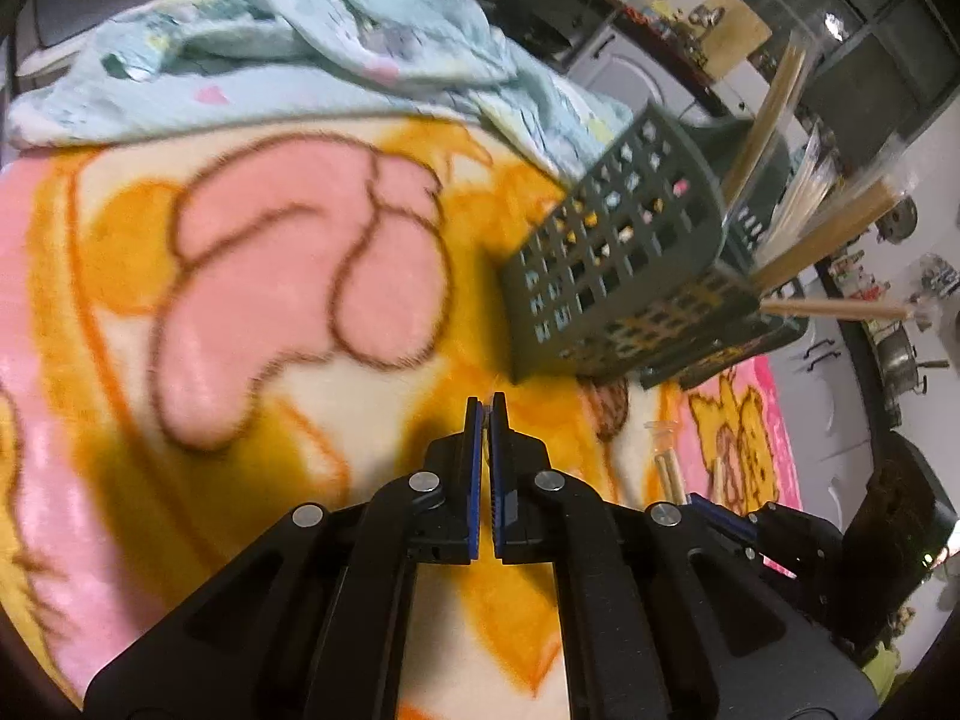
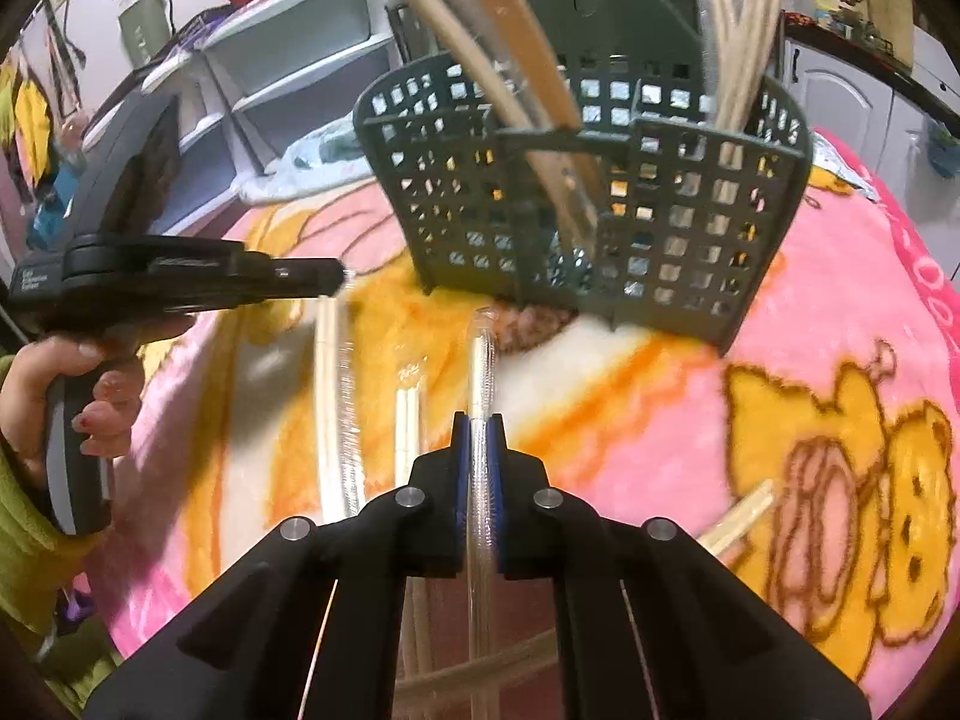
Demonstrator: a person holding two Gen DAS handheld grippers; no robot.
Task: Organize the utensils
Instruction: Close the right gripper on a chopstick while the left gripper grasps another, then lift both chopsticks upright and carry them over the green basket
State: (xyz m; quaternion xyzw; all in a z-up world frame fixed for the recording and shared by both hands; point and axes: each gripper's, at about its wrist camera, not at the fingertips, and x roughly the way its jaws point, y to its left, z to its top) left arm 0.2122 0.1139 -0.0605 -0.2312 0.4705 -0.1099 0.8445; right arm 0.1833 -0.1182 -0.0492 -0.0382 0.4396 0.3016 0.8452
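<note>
Gripping a wrapped pair of chopsticks (image 2: 478,396) between its closed fingers, the right gripper (image 2: 478,420) points down toward a pink and orange cartoon blanket (image 2: 810,312). The clear-sleeved pair runs forward from the fingers toward the foot of a grey lattice utensil basket (image 2: 690,222), which already holds several wooden chopsticks (image 2: 741,30) upright. More wrapped pairs (image 2: 408,420) lie loose on the blanket just left of the held one. The left gripper (image 1: 486,405) has its fingers pressed together, apparently on nothing, though blur makes that hard to confirm. A person's hand (image 2: 90,396) grasps its handle. A pale blue cloth (image 1: 288,42) lies bunched behind the basket.
</note>
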